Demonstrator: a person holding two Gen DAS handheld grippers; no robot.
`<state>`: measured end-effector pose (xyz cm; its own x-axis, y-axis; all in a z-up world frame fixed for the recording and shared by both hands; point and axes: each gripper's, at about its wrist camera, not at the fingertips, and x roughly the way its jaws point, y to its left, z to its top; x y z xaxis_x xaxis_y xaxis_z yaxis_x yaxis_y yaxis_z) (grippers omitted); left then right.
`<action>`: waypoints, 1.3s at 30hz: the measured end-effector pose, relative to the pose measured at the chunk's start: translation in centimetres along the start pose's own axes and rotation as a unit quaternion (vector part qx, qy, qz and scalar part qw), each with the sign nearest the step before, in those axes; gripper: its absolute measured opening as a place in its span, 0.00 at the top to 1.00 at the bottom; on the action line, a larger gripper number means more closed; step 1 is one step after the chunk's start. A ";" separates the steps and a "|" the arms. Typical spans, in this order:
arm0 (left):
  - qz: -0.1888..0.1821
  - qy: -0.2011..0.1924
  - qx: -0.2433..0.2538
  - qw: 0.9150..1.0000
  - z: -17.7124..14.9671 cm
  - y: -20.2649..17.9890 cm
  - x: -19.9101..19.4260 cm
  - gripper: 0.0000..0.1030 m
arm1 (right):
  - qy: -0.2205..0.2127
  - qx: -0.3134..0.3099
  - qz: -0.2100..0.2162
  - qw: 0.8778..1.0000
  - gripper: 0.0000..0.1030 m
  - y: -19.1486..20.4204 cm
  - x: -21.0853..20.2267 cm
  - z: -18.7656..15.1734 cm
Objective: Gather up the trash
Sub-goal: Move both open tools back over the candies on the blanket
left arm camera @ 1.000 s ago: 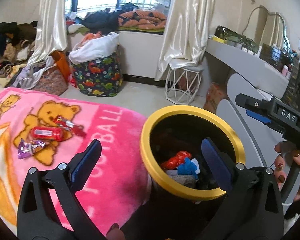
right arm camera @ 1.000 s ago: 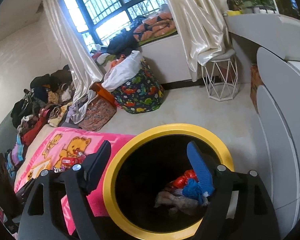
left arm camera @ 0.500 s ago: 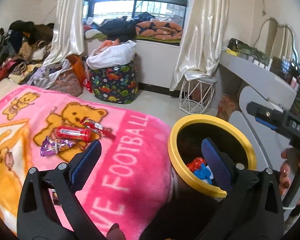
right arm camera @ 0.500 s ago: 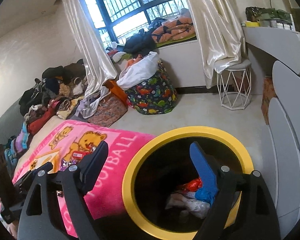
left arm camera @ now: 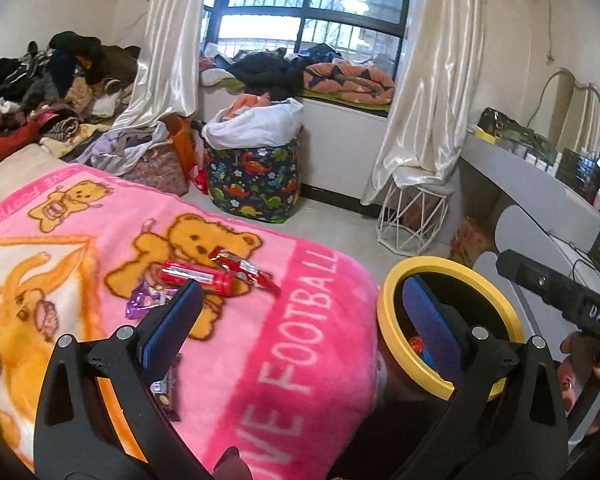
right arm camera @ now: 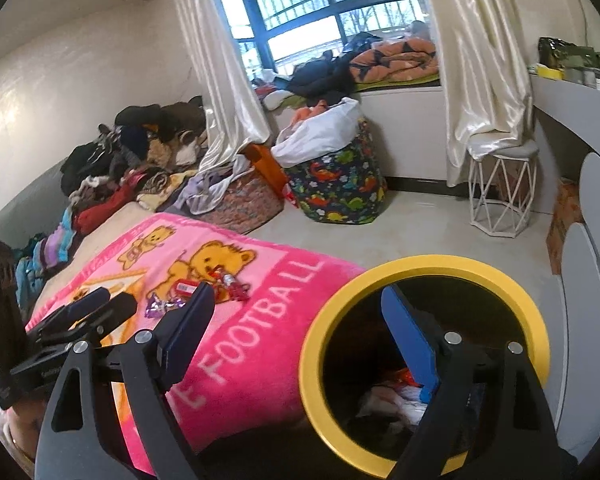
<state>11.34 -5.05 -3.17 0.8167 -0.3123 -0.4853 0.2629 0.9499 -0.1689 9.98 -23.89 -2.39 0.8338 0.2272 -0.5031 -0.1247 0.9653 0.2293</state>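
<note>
The room is lit brightly by daylight from the window (left arm camera: 308,4); edges are bent by fisheye distortion.

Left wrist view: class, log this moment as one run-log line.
left gripper: open, empty | right gripper: open, empty | wrappers: on pink blanket | yellow-rimmed bin: holds trash

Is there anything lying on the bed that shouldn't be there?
Yes. Snack wrappers lie loose on the pink blanket: a red packet, a red-and-white wrapper, a purple wrapper and a dark one near the left gripper. They belong in the yellow-rimmed bin beside the bed.
</note>
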 end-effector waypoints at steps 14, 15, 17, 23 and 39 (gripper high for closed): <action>0.026 -0.001 -0.027 0.999 -0.4 4.0 0.3 0.11 | 0.019 -0.036 0.017 0.999 0.20 3.5 2.6 0.2; 0.031 -0.001 -0.029 0.999 -0.5 4.5 0.3 0.11 | 0.021 -0.040 0.018 0.999 0.20 3.8 2.9 0.3; 0.035 0.000 -0.034 0.999 -0.5 5.1 0.3 0.11 | 0.026 -0.043 0.022 0.998 0.20 4.4 3.6 0.3; 0.058 0.002 -0.054 0.997 -0.8 7.6 0.2 0.11 | 0.042 -0.066 0.032 0.996 0.20 6.4 6.0 0.6; 0.086 0.029 -0.091 0.992 -1.5 13.7 2.0 0.11 | 0.114 -0.089 0.033 0.989 0.26 8.6 15.7 1.6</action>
<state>15.81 7.35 -7.76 0.8093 -0.1512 -0.5675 0.0208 0.9730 -0.2297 22.85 -12.27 -6.96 0.6798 0.2948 -0.6715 -0.2845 0.9499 0.1291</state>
